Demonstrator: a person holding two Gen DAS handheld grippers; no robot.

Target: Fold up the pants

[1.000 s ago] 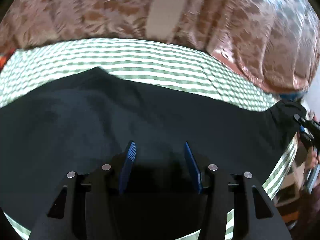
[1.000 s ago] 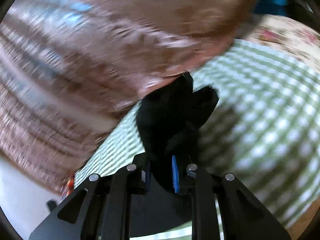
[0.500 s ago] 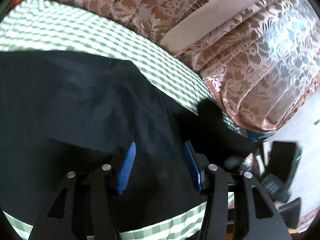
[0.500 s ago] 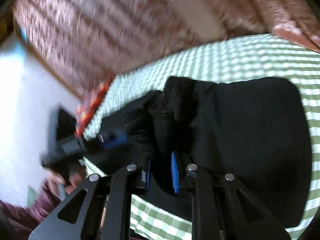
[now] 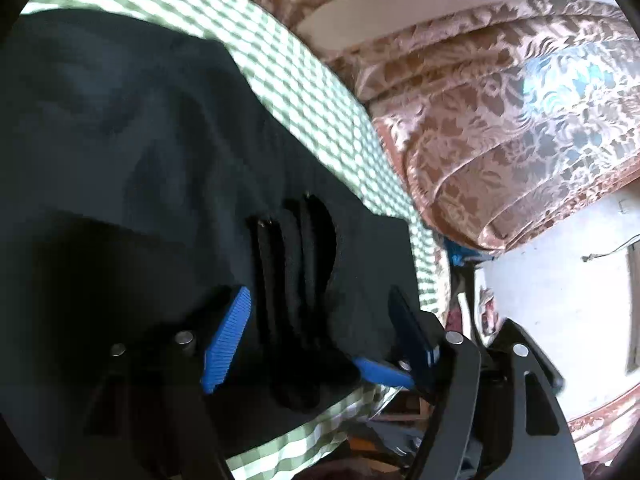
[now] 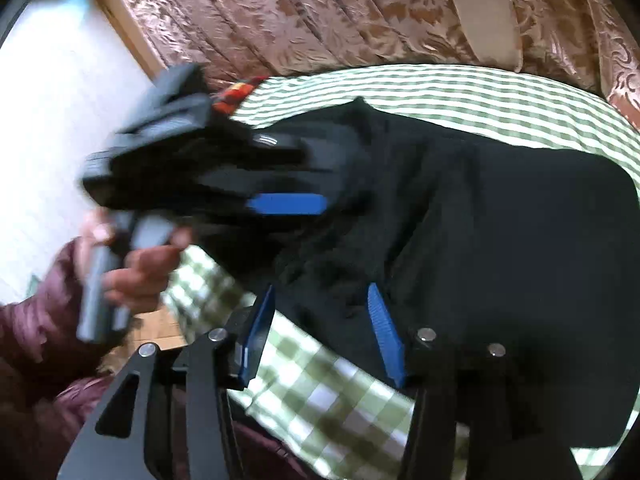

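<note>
Black pants point(image 6: 500, 240) lie folded over on a green checked cloth point(image 6: 400, 88). My right gripper point(image 6: 322, 336) hovers over the pants' near edge. Its jaws are opening, and the blue pads stand clear of the bunched cloth between them. My left gripper point(image 5: 318, 334) sits low over the stacked black folds point(image 5: 296, 280) of the pants. Its jaws are opening too, wide apart, and grip nothing. In the right wrist view the left gripper point(image 6: 304, 180) lies just left of the folds, held by a hand point(image 6: 136, 268). A blue pad point(image 5: 380, 372) of my right gripper shows in the left wrist view.
A brown floral curtain point(image 5: 500, 120) hangs behind the table, beside a white wall point(image 5: 560, 300). The checked cloth's front edge point(image 6: 320, 392) drops off close to both grippers. A maroon sleeve point(image 6: 36, 344) is at the lower left. A red patterned item point(image 6: 236, 94) lies at the far corner.
My right gripper swung the pants' end across onto the rest of the pants and its jaws parted off the cloth. My left gripper rolled, moved toward the folds, and widened.
</note>
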